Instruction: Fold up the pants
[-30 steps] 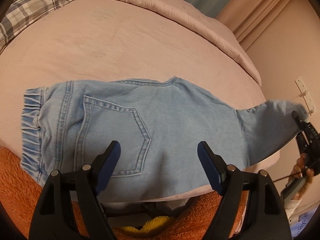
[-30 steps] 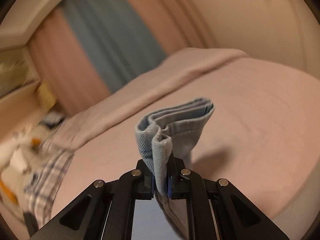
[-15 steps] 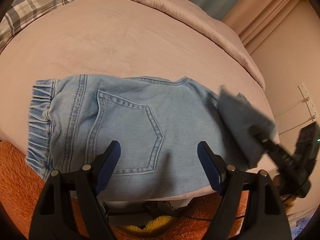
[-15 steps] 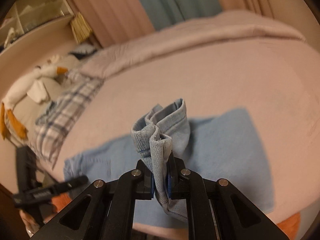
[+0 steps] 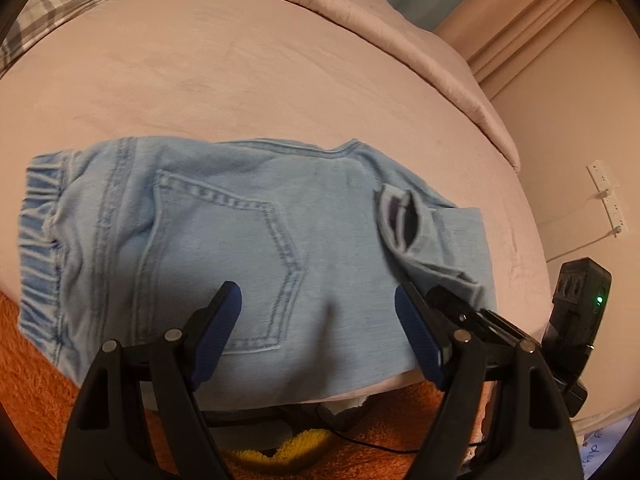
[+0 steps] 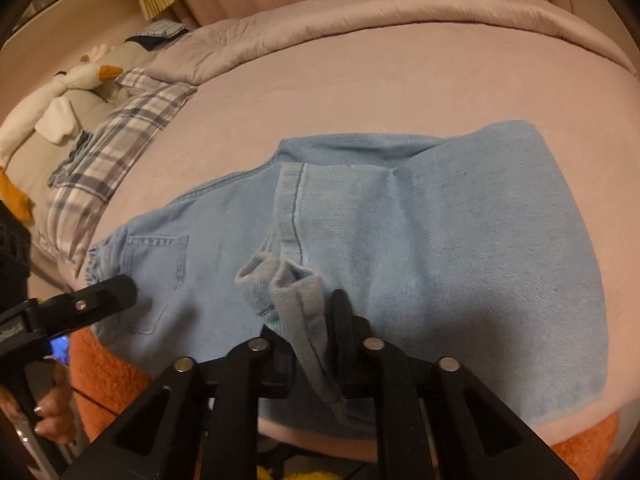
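Light blue denim pants [image 5: 240, 240] lie flat on the pink bed [image 5: 240, 80], waistband to the left and back pocket up. Their leg is folded back over the seat [image 6: 460, 240], and the bunched cuff [image 6: 280, 284] rests on top. My right gripper [image 6: 308, 320] sits low at the bed's near edge with its jaws opening; the slack cuff [image 5: 400, 220] still lies between them. My left gripper [image 5: 318, 294] hovers open over the pants' near edge below the pocket, holding nothing. In the right wrist view one of its fingers [image 6: 116, 288] pokes in from the left.
A plaid pillow [image 6: 112, 148] and a goose plush toy [image 6: 52, 96] lie at the head of the bed, a rolled duvet [image 5: 360, 20] along its far side. An orange fuzzy blanket [image 5: 32, 380] hangs below the near edge. Wall sockets [image 5: 604, 184] are at the right.
My right gripper swung the leg end leftward over the pants and lowered it onto the seat, then its jaws parted. The left gripper stayed put.
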The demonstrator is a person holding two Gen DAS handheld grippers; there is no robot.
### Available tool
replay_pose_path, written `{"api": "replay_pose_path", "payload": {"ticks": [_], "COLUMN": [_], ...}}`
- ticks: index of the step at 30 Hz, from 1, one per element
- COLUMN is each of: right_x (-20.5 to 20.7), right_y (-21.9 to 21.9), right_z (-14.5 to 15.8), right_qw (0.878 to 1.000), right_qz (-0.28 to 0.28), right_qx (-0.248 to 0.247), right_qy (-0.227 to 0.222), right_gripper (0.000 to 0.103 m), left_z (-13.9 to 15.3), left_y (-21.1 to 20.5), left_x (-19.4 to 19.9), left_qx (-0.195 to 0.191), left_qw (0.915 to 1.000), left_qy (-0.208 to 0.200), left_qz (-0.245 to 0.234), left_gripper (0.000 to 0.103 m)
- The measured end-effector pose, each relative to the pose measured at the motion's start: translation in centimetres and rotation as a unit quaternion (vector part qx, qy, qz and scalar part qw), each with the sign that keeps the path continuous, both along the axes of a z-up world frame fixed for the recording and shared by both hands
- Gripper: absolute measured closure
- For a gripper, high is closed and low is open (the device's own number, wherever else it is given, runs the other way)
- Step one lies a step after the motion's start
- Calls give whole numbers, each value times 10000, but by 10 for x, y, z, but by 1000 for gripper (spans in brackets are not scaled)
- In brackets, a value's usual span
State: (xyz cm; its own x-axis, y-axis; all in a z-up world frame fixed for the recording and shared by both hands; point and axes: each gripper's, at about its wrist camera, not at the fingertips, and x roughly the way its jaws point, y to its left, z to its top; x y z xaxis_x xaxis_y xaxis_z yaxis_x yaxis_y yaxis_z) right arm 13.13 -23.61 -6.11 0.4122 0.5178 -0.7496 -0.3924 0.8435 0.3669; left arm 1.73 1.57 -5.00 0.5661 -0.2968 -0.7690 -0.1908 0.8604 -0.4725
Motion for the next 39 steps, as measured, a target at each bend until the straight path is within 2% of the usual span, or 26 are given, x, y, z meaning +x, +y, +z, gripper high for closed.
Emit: {"api": "replay_pose_path", "payload": {"ticks": [2, 6, 10, 13, 16, 19, 21, 23, 27, 31, 33, 35, 39], "right_x": [-6, -16, -19, -24, -26, -19, -17, -16, -15, -14, -13, -10, -9], "right_y": [-6, -17, -36, -42, -44, -58, -67, -82, -96, -97, -96, -94, -92], "right_z": [2, 11, 12, 10, 10, 9, 9, 8, 0, -6, -7, -5, -3], "right_qw": [9998, 9990, 9978, 9976, 9965, 9926, 9888, 9843, 9797, 9791, 9787, 9780, 9792], "right_qz": [18, -196, -383, -503, -767, -1172, -1441, -1716, -1985, -2029, -2048, -2079, -2024], "right_qx": [191, 375, 536, 482, 229, -37, -144, -163, -146, -88, -122, -149, -112], "right_qy": [21, -113, -46, -57, -223, -325, -363, -376, -231, -103, -108, -106, -130], "right_gripper": [62, 58, 49, 49, 49, 49, 49, 49, 49, 49, 49, 49, 49], "left_z": [3, -1, -9, -14, -24, -33, -34, -34, -38, -42, -44, -47, -48], "left_y": [-6, -20, -34, -39, -47, -54, -59, -64, -71, -76, -75, -73, -64], "left_x": [6, 26, 44, 53, 61, 67, 70, 73, 80, 87, 88, 87, 77], "left_qx": [-44, -222, -469, -612, -762, -929, -892, -843, -972, -1173, -1237, -1309, -1448], "left_qw": [9999, 9987, 9967, 9952, 9932, 9905, 9905, 9903, 9877, 9840, 9830, 9827, 9827], "left_qy": [-63, -93, 44, 92, 248, 381, 368, 393, 456, 423, 431, 469, 427], "left_qz": [-113, -440, -662, -754, -845, -943, -980, -1031, -1139, -1271, -1288, -1225, -1074], "left_gripper": [23, 23, 23, 23, 25, 33, 37, 46, 49, 52, 64, 88, 94]}}
